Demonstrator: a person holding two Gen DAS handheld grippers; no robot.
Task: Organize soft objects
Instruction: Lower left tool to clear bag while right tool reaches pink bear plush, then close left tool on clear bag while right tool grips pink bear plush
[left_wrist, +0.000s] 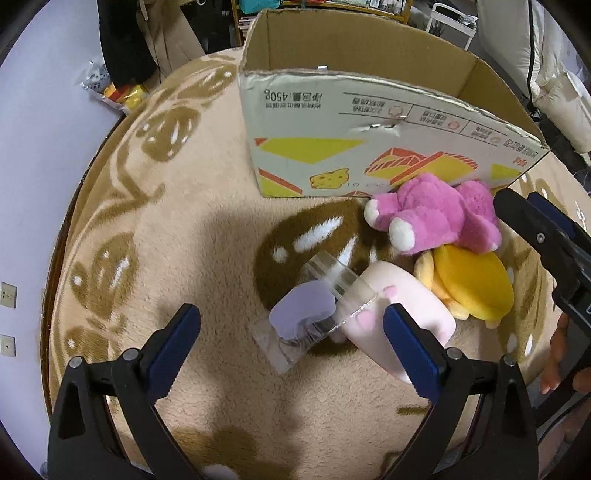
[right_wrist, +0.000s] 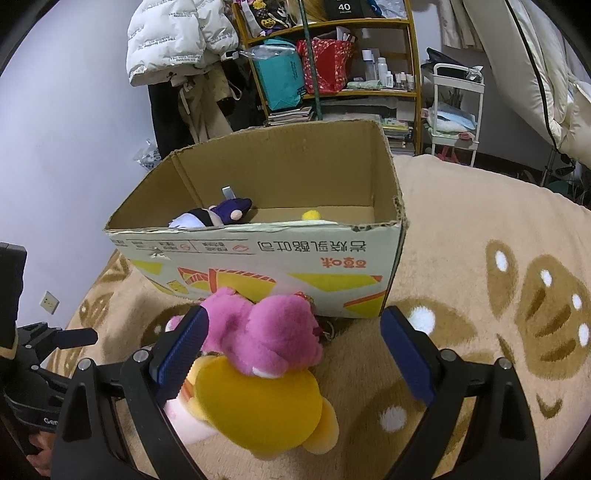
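An open cardboard box (left_wrist: 369, 122) (right_wrist: 258, 251) stands on a beige blanket. Inside it lie a dark purple and white plush (right_wrist: 218, 216) and a small yellow ball (right_wrist: 311, 215). In front of the box a pink plush (left_wrist: 436, 214) (right_wrist: 266, 332) lies partly on a yellow plush (left_wrist: 472, 282) (right_wrist: 258, 406). Beside them sits a pale pink plush (left_wrist: 402, 317) (right_wrist: 181, 417), with a clear plastic bag holding a lilac item (left_wrist: 303, 314) to its left. My left gripper (left_wrist: 291, 343) is open above the bag. My right gripper (right_wrist: 295, 350) is open around the pink and yellow plush.
The beige blanket (right_wrist: 480, 240) with brown leaf patterns covers the surface; its right side lies bare. Beyond it stand a shelf (right_wrist: 332, 55) of bags and bottles, a white cart (right_wrist: 456, 110) and hanging coats (right_wrist: 177, 44). A hand (left_wrist: 557, 362) holds the right gripper.
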